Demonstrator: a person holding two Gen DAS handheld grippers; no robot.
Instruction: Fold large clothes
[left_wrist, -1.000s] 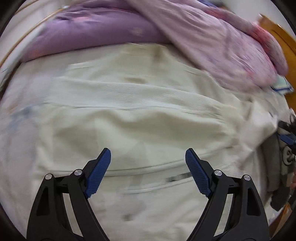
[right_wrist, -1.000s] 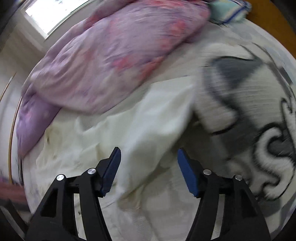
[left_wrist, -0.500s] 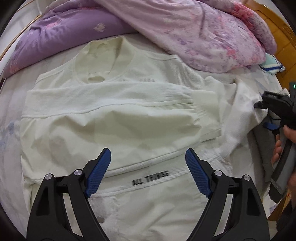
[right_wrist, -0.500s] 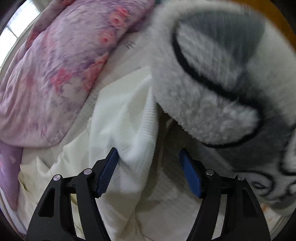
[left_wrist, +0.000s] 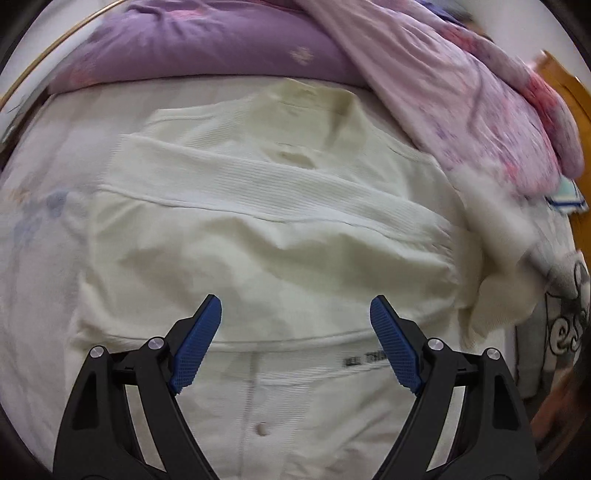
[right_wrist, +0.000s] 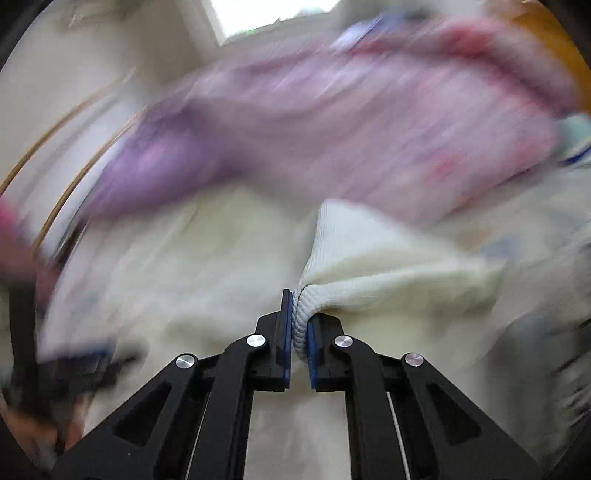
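Note:
A cream knit sweater (left_wrist: 266, 229) lies flat on the bed, front up, with one sleeve folded across its chest. My left gripper (left_wrist: 295, 301) hovers open over its lower half, nothing between the fingers. The other sleeve (left_wrist: 495, 236) shows as a blur lifted at the sweater's right side. In the right wrist view my right gripper (right_wrist: 297, 299) has its jaws closing, and the pads pinch the ribbed cuff (right_wrist: 369, 258) of that sleeve, which hangs bunched ahead of them over the sweater body (right_wrist: 207, 295).
A purple pillow (left_wrist: 207, 48) and a pink floral quilt (left_wrist: 480, 92) lie along the far side of the bed. A wooden headboard (left_wrist: 569, 96) stands at the right. A white-and-grey printed garment (left_wrist: 565, 295) lies at the sweater's right, on the pale sheet (left_wrist: 40, 221).
My right gripper's jaws have shut on the sleeve's cuff and swung it away from the printed garment, over the sweater. The left gripper stayed open and shifted sideways over the sweater.

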